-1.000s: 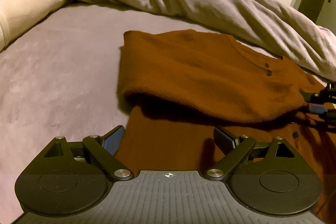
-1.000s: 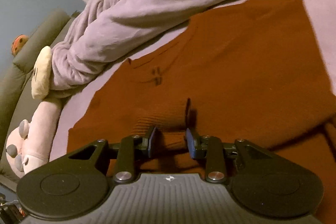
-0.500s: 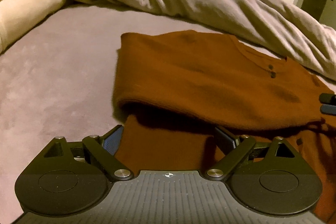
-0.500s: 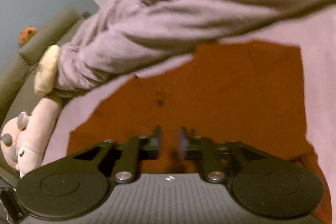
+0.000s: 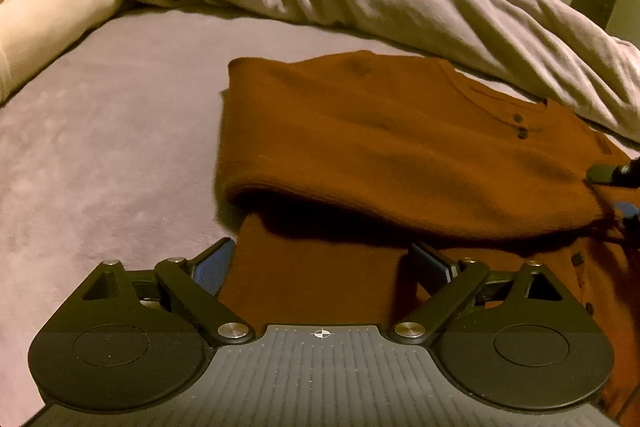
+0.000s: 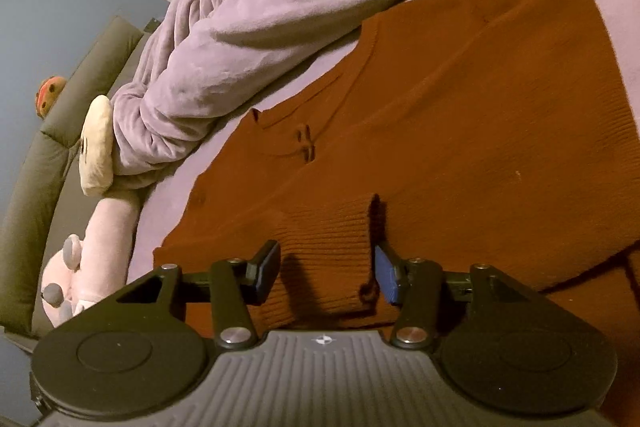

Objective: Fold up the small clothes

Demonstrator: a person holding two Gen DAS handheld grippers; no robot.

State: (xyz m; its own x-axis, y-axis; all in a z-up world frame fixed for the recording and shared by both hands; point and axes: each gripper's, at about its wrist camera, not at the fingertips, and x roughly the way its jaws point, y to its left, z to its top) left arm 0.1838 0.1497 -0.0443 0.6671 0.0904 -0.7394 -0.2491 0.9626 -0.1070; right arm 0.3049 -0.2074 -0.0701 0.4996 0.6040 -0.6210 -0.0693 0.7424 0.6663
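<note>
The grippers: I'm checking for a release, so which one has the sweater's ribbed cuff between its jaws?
The right gripper: its jaws, just opening, straddle the rust sweater's ribbed cuff. The left gripper stands open over plain knit.

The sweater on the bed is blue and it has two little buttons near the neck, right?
Not quite. The sweater is rust brown, not blue. It does lie on the bed with two little buttons near the neck. The right wrist view shows it.
</note>
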